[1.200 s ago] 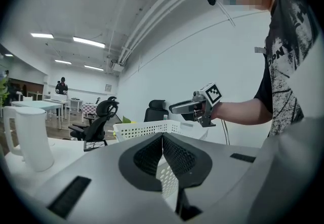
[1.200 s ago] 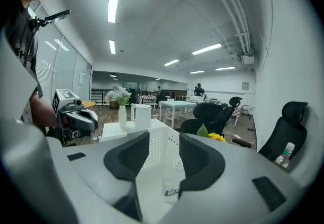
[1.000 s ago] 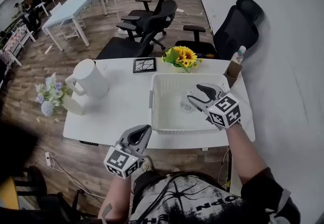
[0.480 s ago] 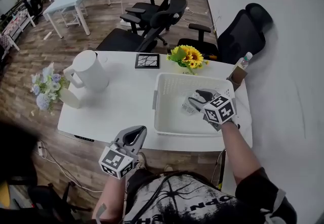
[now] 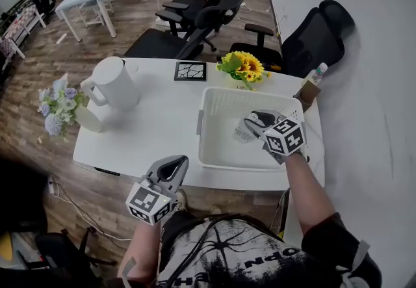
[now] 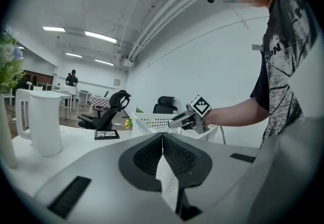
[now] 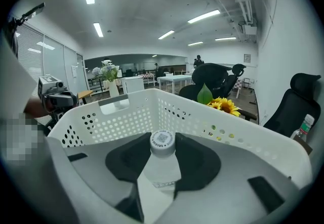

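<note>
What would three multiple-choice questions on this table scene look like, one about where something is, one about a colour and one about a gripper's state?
1. Where is the bottle?
A. beside the jug
B. inside the white basket, between the right gripper's jaws
C. on the floor

2. What colour are the flowers at the basket's far side?
A. yellow
B. red
C. black

3. How do the left gripper's jaws stand?
A. wide apart
B. clamped on the jug
C. shut together, nothing between them

Answers:
1 B, the right gripper view shows the basket's walls all round the gripped bottle.
2 A, the head view shows yellow sunflowers there.
3 C, the left gripper view shows the two jaws meeting at their tips.
</note>
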`<state>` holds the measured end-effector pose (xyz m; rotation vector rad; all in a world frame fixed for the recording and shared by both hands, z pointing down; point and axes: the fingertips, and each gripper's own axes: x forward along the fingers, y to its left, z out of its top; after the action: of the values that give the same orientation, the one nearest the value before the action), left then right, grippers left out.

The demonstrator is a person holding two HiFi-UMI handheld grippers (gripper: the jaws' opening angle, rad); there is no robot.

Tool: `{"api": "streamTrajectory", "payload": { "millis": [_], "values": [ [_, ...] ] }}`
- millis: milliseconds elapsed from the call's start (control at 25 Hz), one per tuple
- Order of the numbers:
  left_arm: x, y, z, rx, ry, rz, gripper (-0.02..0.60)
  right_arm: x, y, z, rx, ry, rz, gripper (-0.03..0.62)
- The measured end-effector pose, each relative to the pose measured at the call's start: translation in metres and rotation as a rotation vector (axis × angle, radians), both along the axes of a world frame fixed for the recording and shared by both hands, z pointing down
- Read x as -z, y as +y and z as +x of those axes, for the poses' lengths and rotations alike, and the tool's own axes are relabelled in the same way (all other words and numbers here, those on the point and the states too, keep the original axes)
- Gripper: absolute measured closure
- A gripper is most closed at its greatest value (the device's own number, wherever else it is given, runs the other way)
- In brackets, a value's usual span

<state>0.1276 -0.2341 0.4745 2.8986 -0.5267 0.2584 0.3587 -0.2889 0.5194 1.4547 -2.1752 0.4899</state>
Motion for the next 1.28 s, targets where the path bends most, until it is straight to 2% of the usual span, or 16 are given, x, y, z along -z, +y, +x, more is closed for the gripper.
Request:
{"api": "streamTrajectory", "payload": {
  "millis": [280,440,880,1280],
  "values": [
    [0.0,0.004,-0.005,0.007,-0.002,-0.001,0.571,0.002,-0.001,0.001,-0.004,0.0,0.0,0.436],
    [0.0,0.006,-0.01,0.011,-0.002,0.005,0.571,0.012,-0.002,0.0,-0.012,-0.023,0.037,0.437],
    [0.009,0.009,-0.023,0.04,0.014,0.028,0.571,0.107,-0.011,-0.024,0.028,-0.075,0.264,0.437],
    [0.015,0.009,-0.04,0.09,0.033,0.028,0.571,0.196,-0.023,-0.069,0.115,-0.159,0.448,0.439]
  ]
}}
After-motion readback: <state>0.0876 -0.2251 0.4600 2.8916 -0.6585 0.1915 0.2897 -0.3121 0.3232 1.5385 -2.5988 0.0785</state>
